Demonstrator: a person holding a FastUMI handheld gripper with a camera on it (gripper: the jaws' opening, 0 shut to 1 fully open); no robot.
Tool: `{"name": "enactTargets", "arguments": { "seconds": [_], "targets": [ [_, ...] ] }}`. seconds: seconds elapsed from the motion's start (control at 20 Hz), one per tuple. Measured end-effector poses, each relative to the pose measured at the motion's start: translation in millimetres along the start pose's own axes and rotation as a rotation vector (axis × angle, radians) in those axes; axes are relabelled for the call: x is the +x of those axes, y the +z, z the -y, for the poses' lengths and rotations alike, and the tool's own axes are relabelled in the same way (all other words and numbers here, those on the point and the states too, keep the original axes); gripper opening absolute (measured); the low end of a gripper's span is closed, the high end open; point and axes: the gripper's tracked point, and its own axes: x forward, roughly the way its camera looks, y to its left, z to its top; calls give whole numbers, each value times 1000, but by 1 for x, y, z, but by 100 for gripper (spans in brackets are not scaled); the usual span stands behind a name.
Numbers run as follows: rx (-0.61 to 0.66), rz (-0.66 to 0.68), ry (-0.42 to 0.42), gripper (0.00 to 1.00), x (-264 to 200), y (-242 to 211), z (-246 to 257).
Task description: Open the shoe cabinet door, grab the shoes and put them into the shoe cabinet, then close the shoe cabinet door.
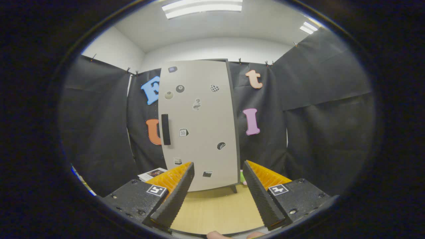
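Note:
The shoe cabinet (199, 126) stands upright beyond my fingers on the wooden table (215, 209). Its grey door is shut and carries several small stickers. A black vertical handle (165, 129) sits near the door's left edge, about halfway up. My gripper (217, 167) is open, with nothing between its black, orange-backed fingers (179, 189). The fingertips stand some way short of the door's lower part. A short dark cabinet leg (234, 189) shows under the door's right corner.
Black cloth walls close in the booth on both sides and behind the cabinet. A printed leaflet (152, 173) lies on the table left of the cabinet. A small green thing (242, 177) peeks out by the cabinet's lower right. A person's fingertips (219, 235) show below the gripper.

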Motion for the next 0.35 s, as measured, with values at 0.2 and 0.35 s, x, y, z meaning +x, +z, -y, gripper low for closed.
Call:
{"name": "enactTargets", "arguments": {
  "seconds": [0.2, 0.35],
  "targets": [
    [-53, 25, 9, 96, -2, 2, -10],
    [-80, 49, 16, 97, -4, 4, -18]
  ]
}}
